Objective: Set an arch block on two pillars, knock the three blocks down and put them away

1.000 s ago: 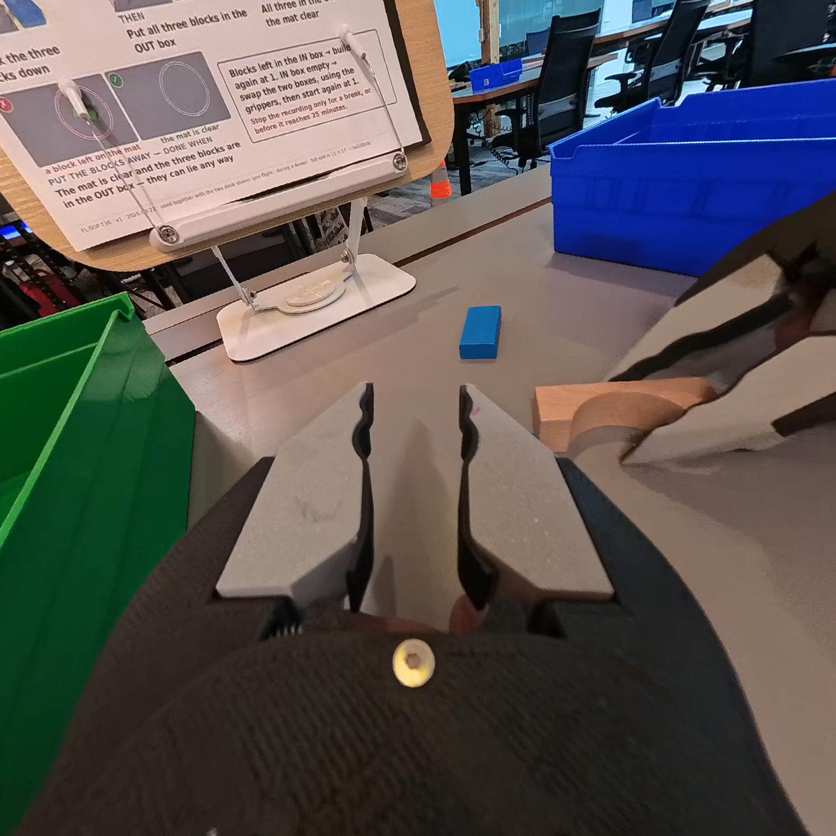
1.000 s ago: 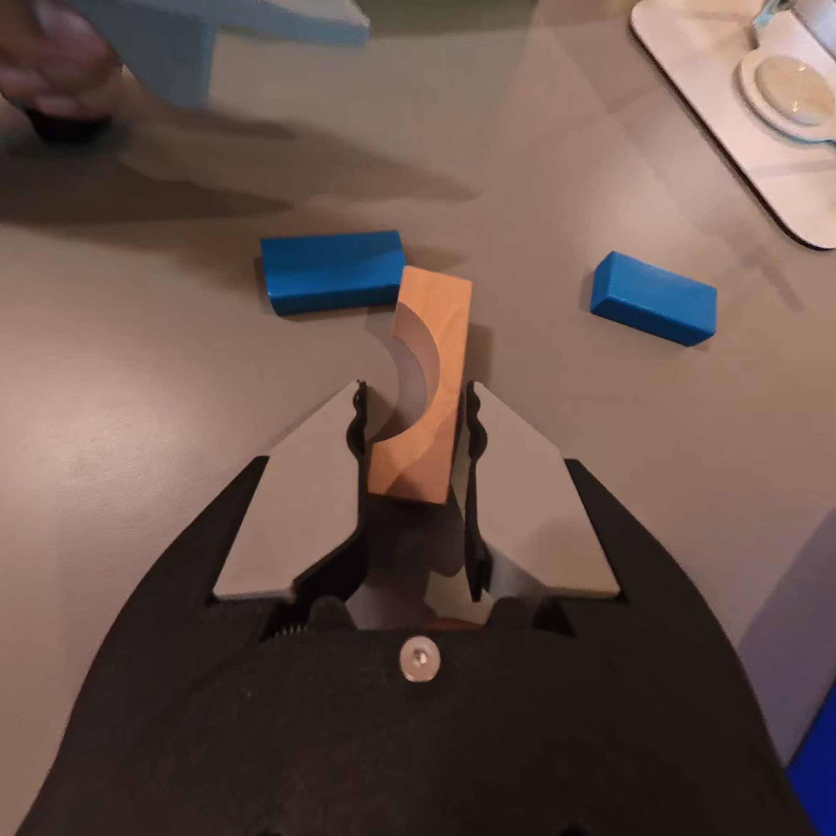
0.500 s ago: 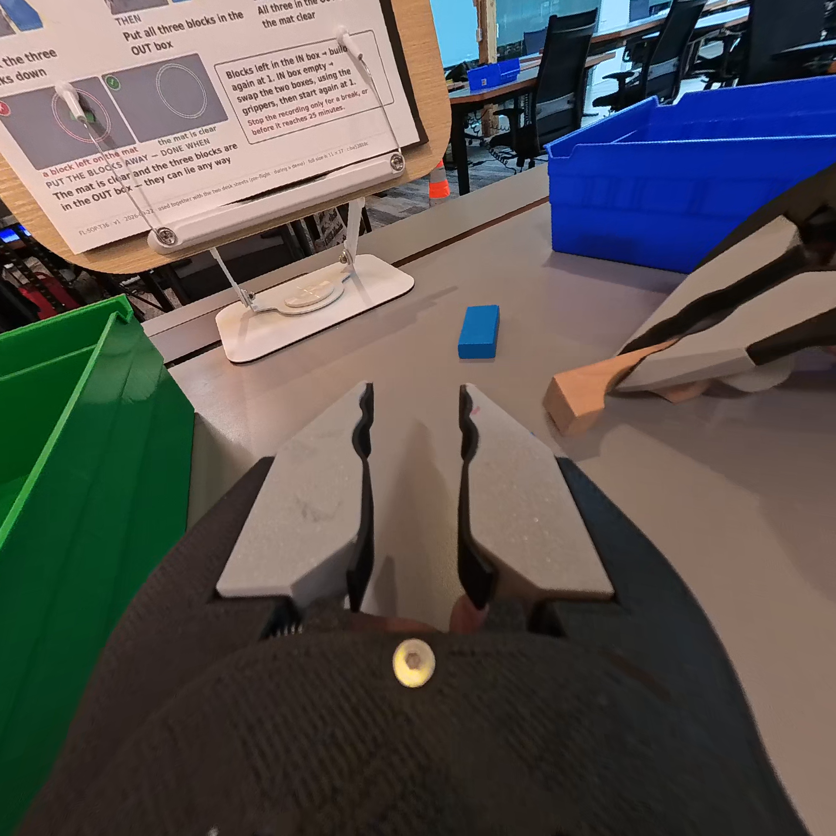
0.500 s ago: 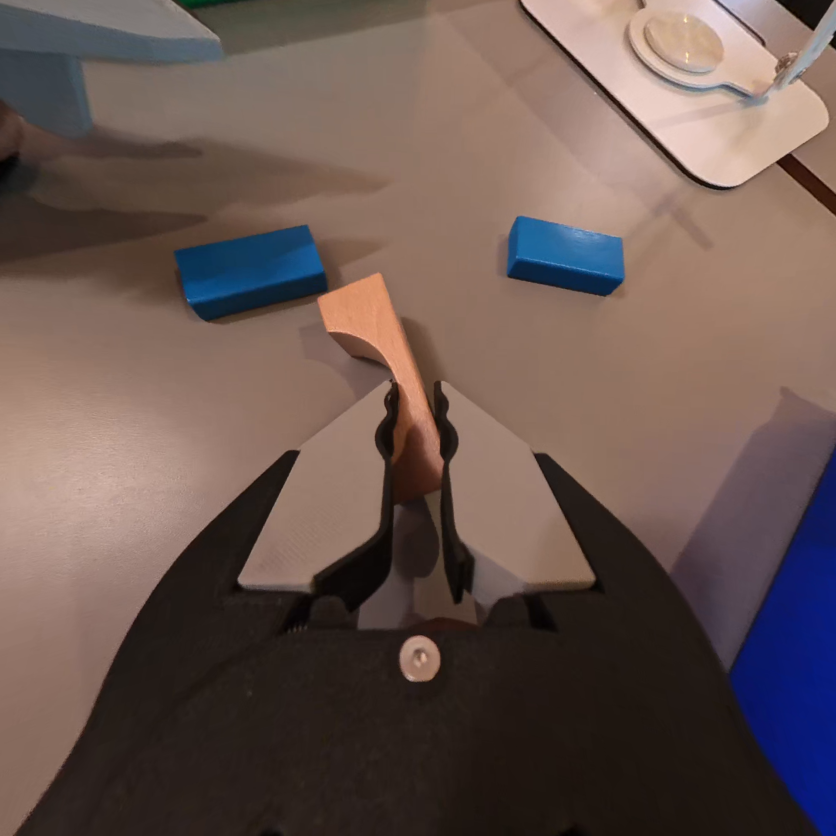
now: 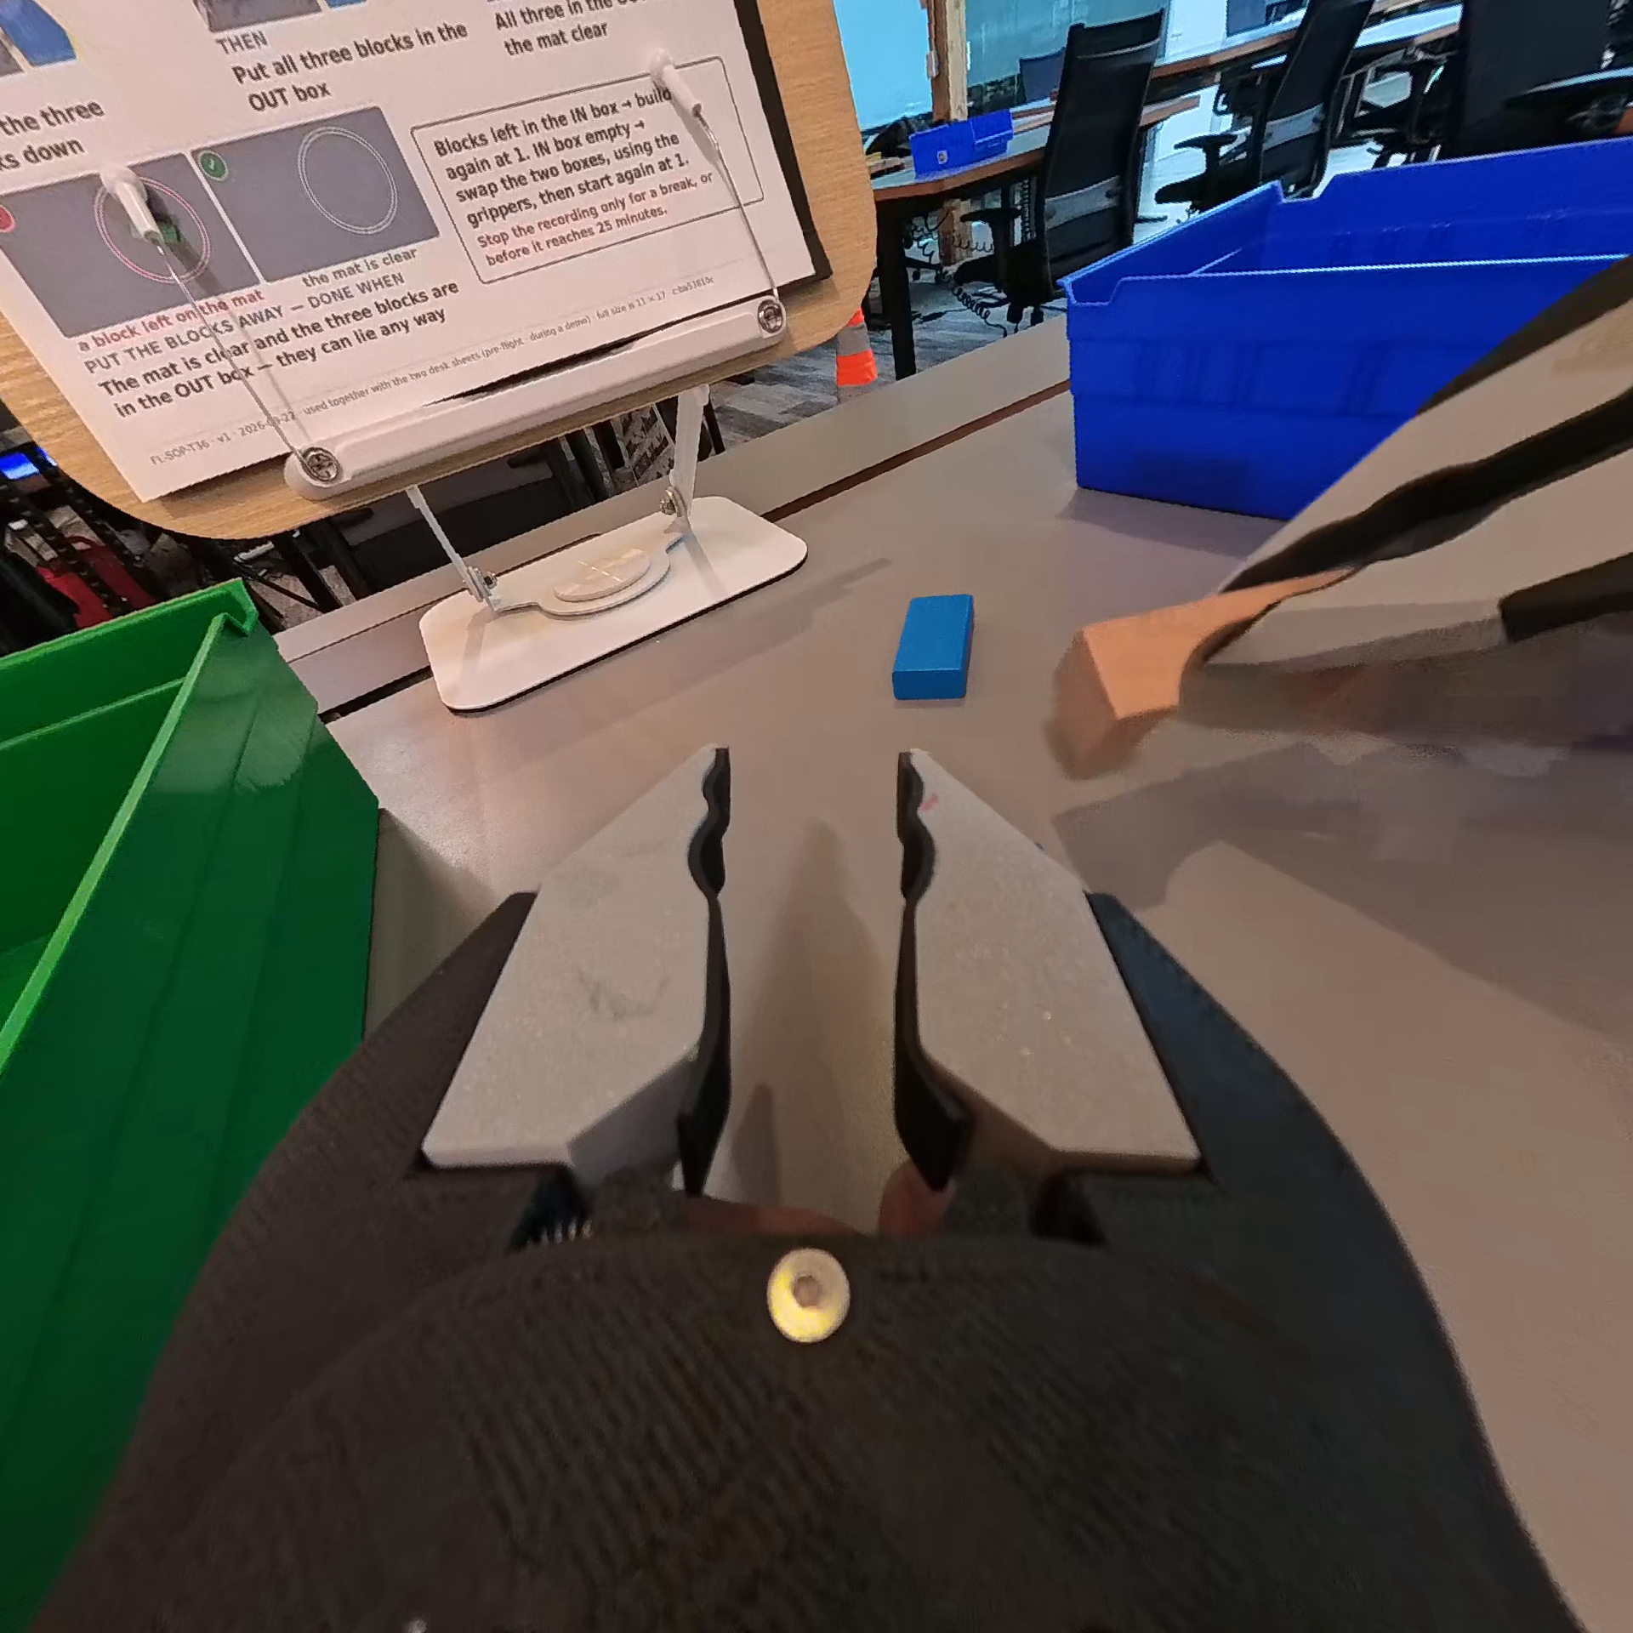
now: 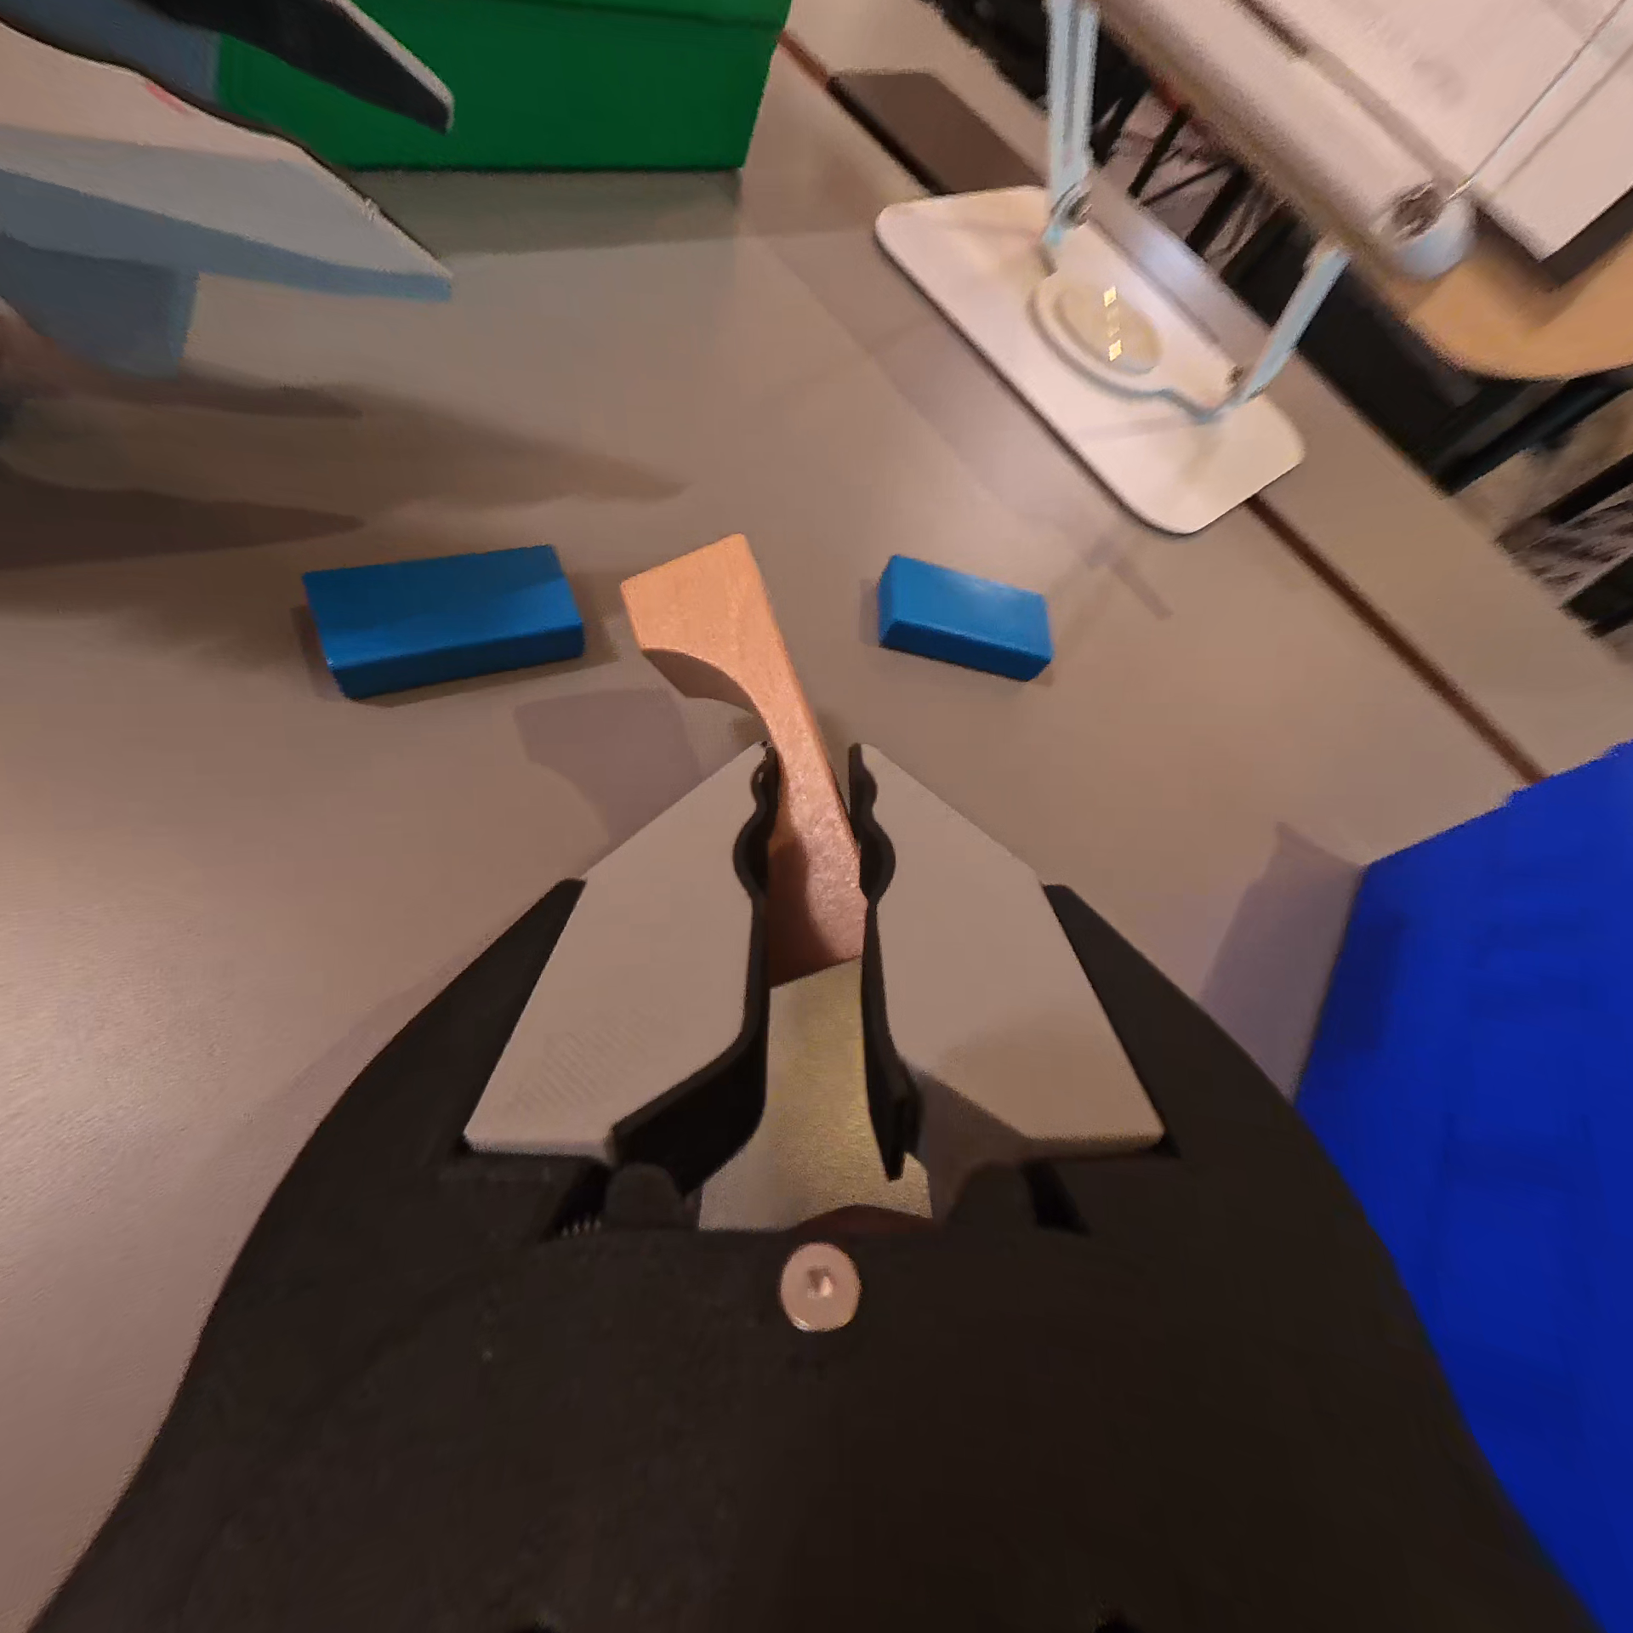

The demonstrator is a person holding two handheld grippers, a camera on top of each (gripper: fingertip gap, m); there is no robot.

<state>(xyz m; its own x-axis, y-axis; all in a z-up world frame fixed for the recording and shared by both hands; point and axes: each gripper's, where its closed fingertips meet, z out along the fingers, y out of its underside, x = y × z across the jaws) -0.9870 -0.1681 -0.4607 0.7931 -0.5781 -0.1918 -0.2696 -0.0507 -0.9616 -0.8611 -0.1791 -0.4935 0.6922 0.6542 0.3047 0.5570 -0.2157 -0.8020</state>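
Observation:
My right gripper [image 6: 811,760] is shut on the wooden arch block [image 6: 751,680] and holds it lifted off the grey table [image 6: 265,884]; its far end sticks out past the fingertips. The arch also shows in the left wrist view [image 5: 1140,663], held by the right gripper [image 5: 1255,601]. Two blue pillar blocks lie flat on the table, one left of the arch [image 6: 442,614], one right of it [image 6: 965,617]. The right one shows in the left wrist view [image 5: 932,647]. My left gripper [image 5: 813,769] is open and empty, low over the table beside the green bin.
A green bin [image 5: 132,884] stands at the left, a blue bin [image 5: 1308,353] at the right. A white stand [image 5: 610,592] with an instruction sheet stands at the back of the table. Office chairs and desks lie beyond.
My right gripper closed on the arch lying flat, then lifted and tilted it up off the table. My left gripper has stayed open and still.

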